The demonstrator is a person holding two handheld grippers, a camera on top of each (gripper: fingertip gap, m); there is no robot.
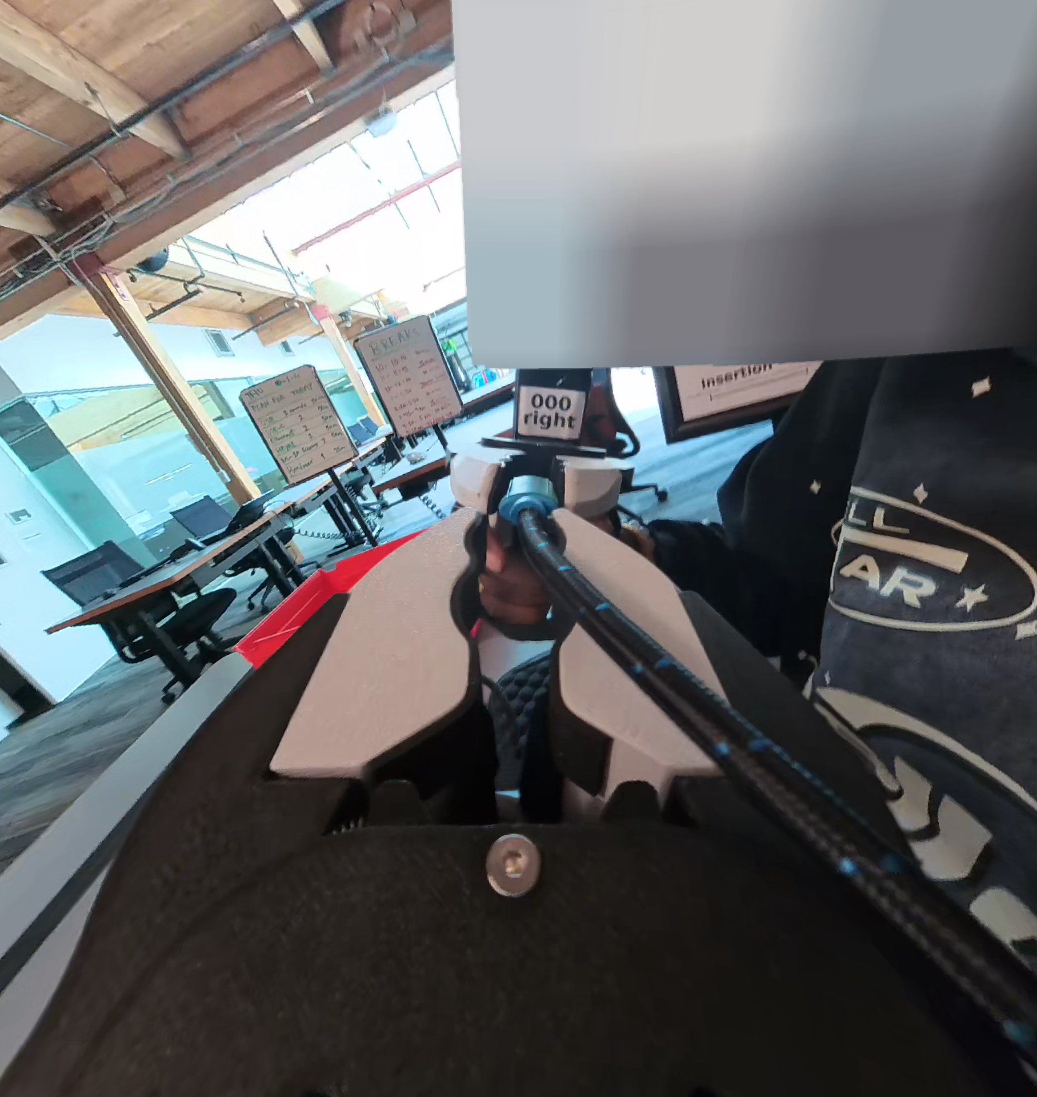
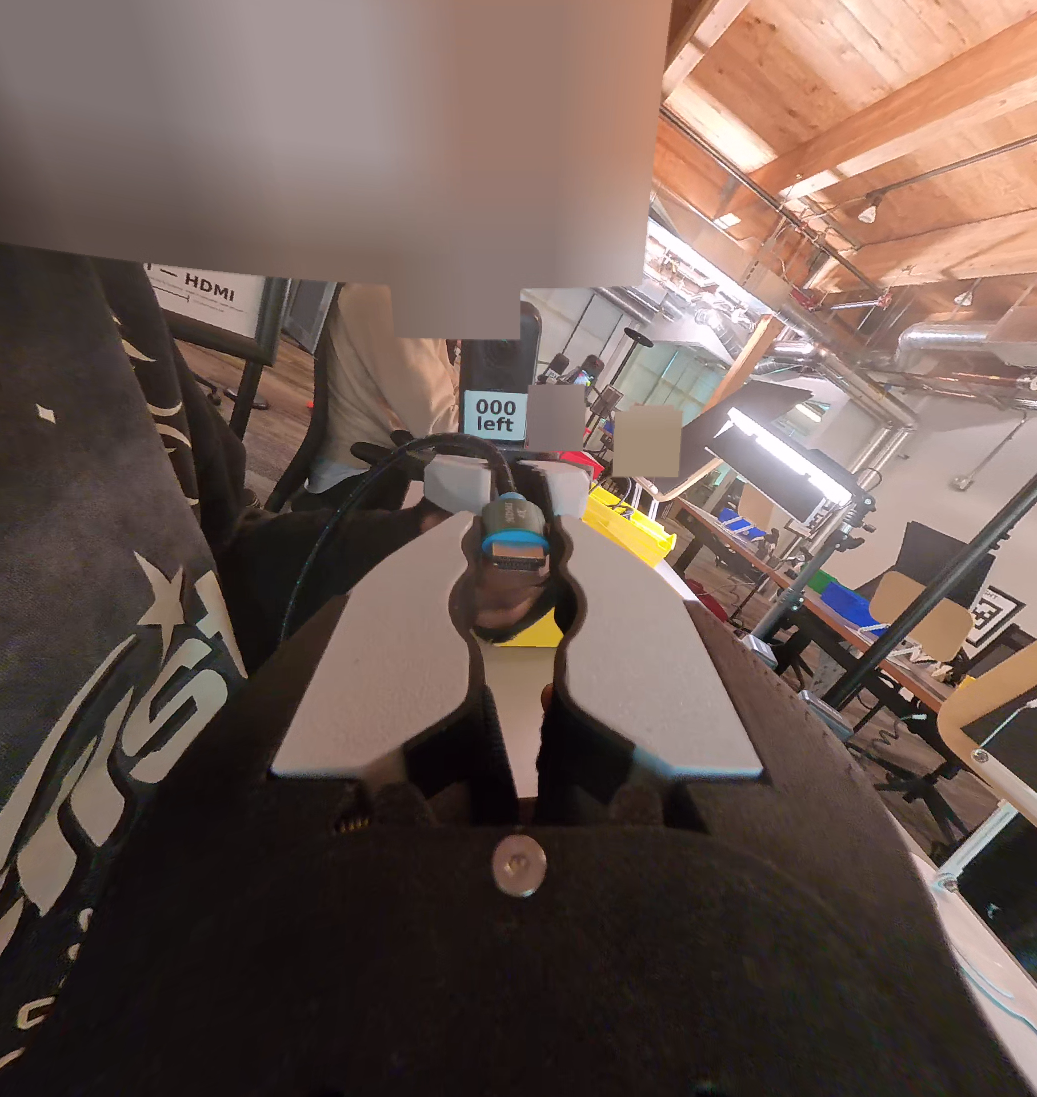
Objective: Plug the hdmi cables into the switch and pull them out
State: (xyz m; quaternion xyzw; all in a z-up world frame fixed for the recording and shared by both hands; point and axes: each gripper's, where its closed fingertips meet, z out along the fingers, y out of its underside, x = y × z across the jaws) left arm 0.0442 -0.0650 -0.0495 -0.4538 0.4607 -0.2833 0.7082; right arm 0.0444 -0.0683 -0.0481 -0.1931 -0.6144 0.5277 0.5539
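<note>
Face to face above the bench, the right gripper point(image 2: 516, 528) is clamped on the HDMI plug point(image 2: 513, 537), while the left gripper point(image 1: 516, 525) stands nearly closed around the braided cable point(image 1: 652, 659) just behind it; whether it pinches cannot be told. This looks like a regrasp to turn the plug before insertion. Only the right wrist view shows the metal connector pointing back at its camera and a yellow bin point(image 2: 628, 534) beyond; the left shows a red bin point(image 1: 302, 611); neither shows the switch.

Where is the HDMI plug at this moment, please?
In the right wrist view the HDMI plug sits centre frame between the fingertips of the right gripper, its metal end toward the camera, with the left gripper just behind.
</note>
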